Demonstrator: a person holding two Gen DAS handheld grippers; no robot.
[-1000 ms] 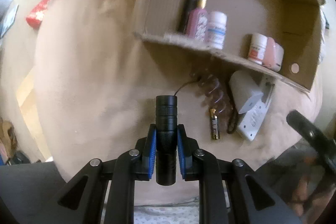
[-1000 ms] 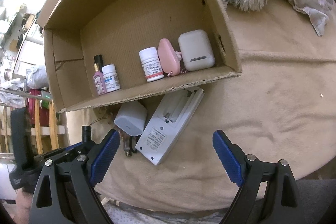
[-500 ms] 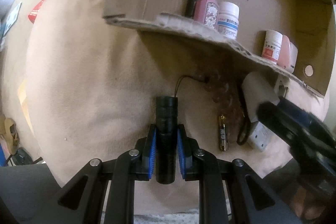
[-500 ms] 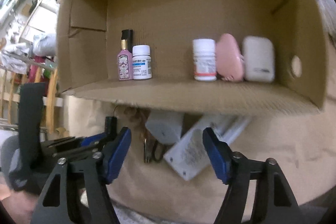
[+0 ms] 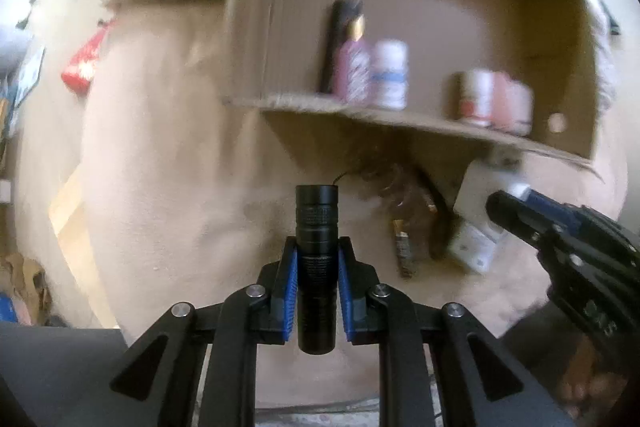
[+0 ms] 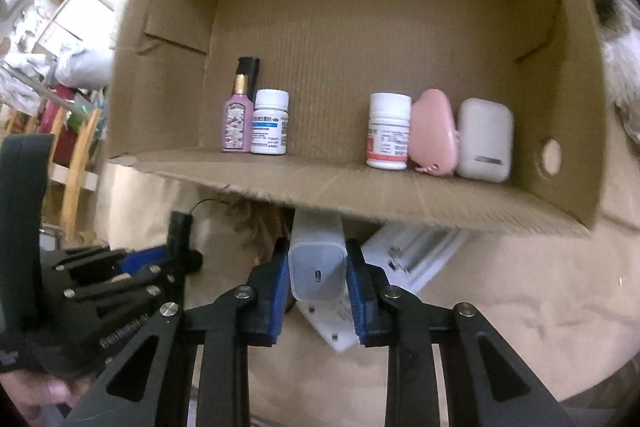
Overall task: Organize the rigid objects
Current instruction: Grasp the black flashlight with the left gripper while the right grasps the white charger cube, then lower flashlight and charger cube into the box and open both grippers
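Right hand-held gripper moved in, closing around white charger.

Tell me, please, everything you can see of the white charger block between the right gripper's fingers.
The white charger block looks like smooth plastic, squarish with rounded corners, a small slot in the face toward the camera. It sits between the right gripper's blue pads, whose jaws are closing on its sides. Its far end runs under the cardboard box's front flap, over a flat white device.

A plain brown corrugated cardboard box holds a pink floral-patterned perfume bottle with a gold neck, two white pill bottles, one blue-labelled and one red-labelled, a pink rounded case and a white rounded case. The cloth beneath is beige.
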